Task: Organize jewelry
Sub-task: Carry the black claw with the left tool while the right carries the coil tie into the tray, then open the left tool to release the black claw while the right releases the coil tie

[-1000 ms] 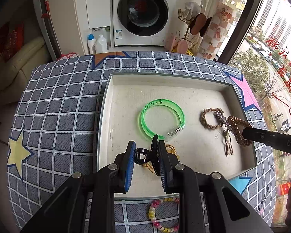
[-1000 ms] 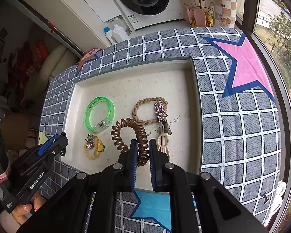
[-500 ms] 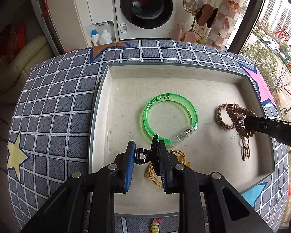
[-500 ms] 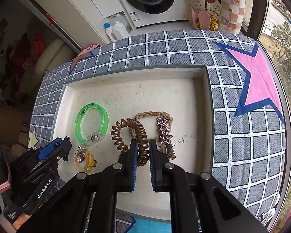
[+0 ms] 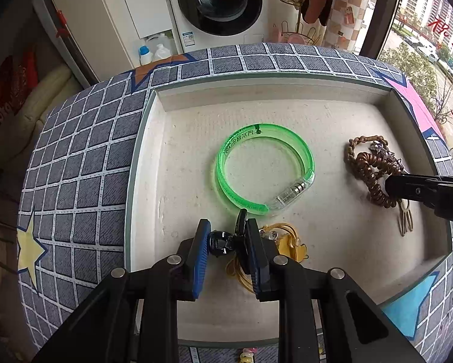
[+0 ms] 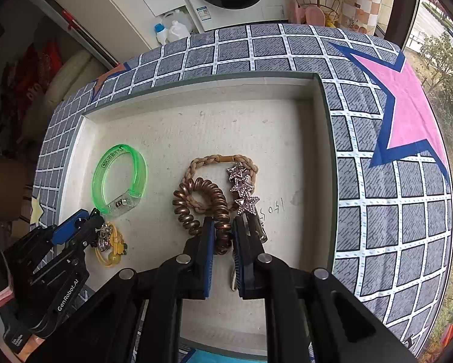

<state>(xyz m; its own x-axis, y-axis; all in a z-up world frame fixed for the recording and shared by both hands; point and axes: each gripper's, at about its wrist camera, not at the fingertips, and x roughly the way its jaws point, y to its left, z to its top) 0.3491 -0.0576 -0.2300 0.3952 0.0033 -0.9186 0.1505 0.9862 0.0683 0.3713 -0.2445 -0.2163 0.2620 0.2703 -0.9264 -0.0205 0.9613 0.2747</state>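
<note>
Two claws work over a cream tray [image 5: 287,96] on a checked star cloth. Left view: the left claw [image 5: 228,242] pinches a small black clip [image 5: 223,240] by the green bangle [image 5: 264,166]; a washing machine [image 5: 220,0] stands behind. Right view: the right claw [image 6: 223,236] squeezes a brown spiral hair tie [image 6: 202,205] over the tray.

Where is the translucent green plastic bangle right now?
The translucent green plastic bangle lies flat in the shallow cream tray, left of the brown coil hair tie and just beyond the yellow cord charm.
</note>
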